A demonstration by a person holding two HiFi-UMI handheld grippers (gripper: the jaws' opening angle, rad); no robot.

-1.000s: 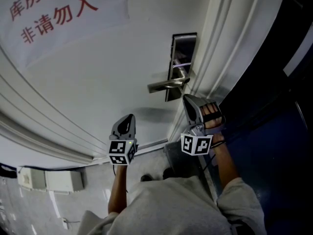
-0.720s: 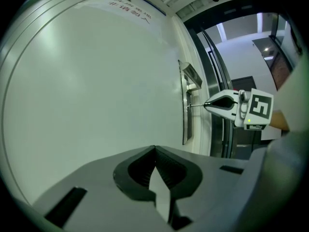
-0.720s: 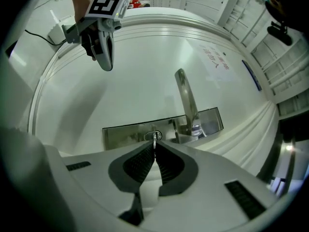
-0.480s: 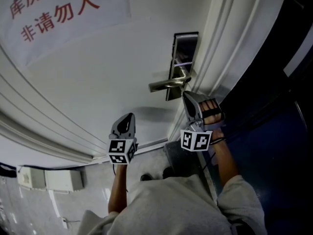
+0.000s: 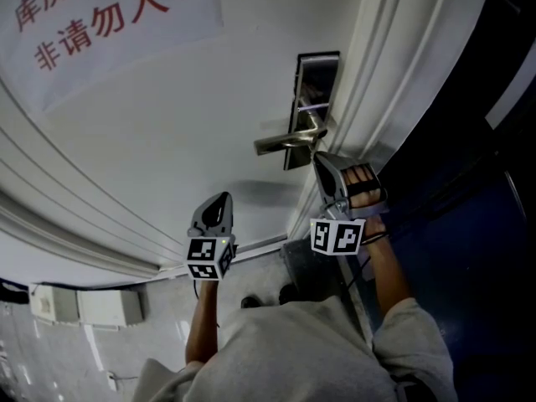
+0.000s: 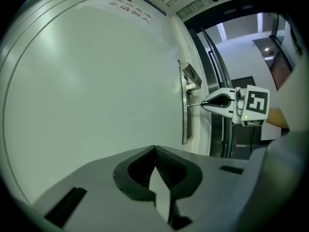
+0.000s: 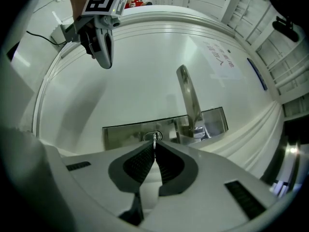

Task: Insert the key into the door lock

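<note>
A steel lock plate [image 5: 311,99] with a lever handle [image 5: 285,143] sits at the white door's [image 5: 167,124] right edge. My right gripper [image 5: 321,164] points at the plate just below the handle and is shut on a thin metal key [image 7: 154,140]. The key's tip meets the round keyhole [image 7: 153,136] in the lock plate [image 7: 125,132]; how deep it sits I cannot tell. From the left gripper view the key [image 6: 194,104] bridges the short gap between the right gripper [image 6: 206,103] and the plate [image 6: 185,120]. My left gripper [image 5: 224,201] hangs lower left, shut and empty, apart from the door.
A paper sign with red characters [image 5: 92,23] is taped high on the door. The white door frame [image 5: 385,82] runs beside the lock, with a dark blue panel [image 5: 486,224] to its right. A white box [image 5: 79,308] lies low at the left.
</note>
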